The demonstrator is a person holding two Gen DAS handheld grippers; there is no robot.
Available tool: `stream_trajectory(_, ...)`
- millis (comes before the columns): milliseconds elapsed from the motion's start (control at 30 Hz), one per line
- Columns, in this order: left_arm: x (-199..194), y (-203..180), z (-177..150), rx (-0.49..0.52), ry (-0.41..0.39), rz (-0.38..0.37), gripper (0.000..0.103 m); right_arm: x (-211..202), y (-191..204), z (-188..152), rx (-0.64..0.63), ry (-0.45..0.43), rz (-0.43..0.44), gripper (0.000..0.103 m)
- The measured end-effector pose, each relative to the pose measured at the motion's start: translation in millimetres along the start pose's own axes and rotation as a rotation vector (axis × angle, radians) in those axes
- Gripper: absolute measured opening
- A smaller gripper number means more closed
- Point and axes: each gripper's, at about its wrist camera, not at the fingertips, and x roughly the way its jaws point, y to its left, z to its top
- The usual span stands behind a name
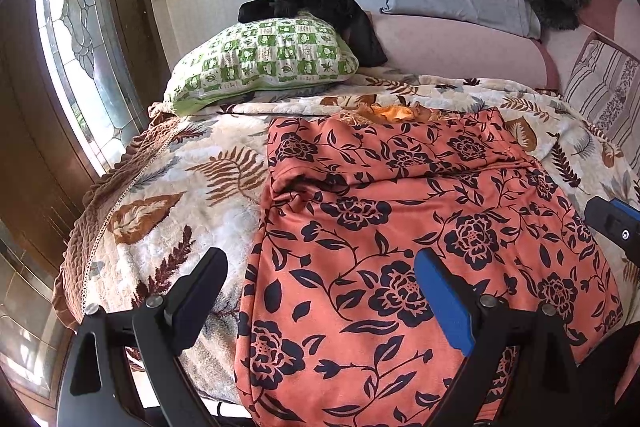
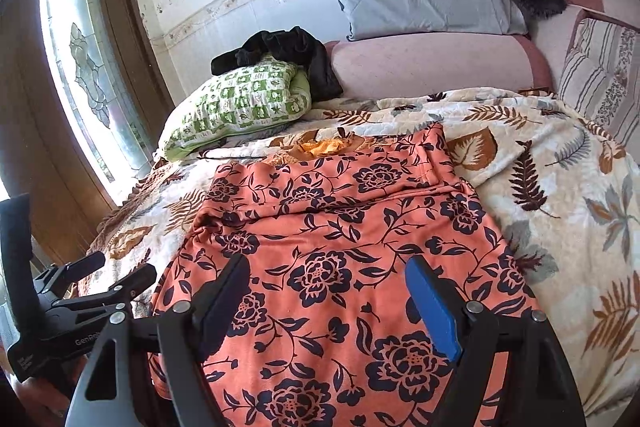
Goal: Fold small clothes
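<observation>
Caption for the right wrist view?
Open right gripper above the partly folded orange floral garment on the leaf-print blanket.

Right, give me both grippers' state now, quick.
Left gripper: open, holding nothing, over the orange floral garment.
Right gripper: open, holding nothing, above the same garment.

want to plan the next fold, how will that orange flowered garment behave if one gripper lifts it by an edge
The orange flowered garment is probably floppy: it drapes over the bed edge and creases at its fold. It looks light and thin, so a lifted edge would likely sag. The fuzzy leaf-print blanket may grip it.
</observation>
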Motion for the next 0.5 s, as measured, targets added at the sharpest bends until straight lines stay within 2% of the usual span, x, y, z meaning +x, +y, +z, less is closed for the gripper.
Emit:
stream_trajectory(333, 8.5, 0.5, -4.2, 0.004, 0.024, 0.007, 0.095, 2.1, -17.7, 1.0, 0.032, 0.011, -0.019, 0.083)
stream_trajectory(500, 14.3, 1.2, -10.2, 0.009, 0.045, 0.01, 0.095, 5.9, -41.3, 2.6, 0.09, 0.035, -0.027, 0.083)
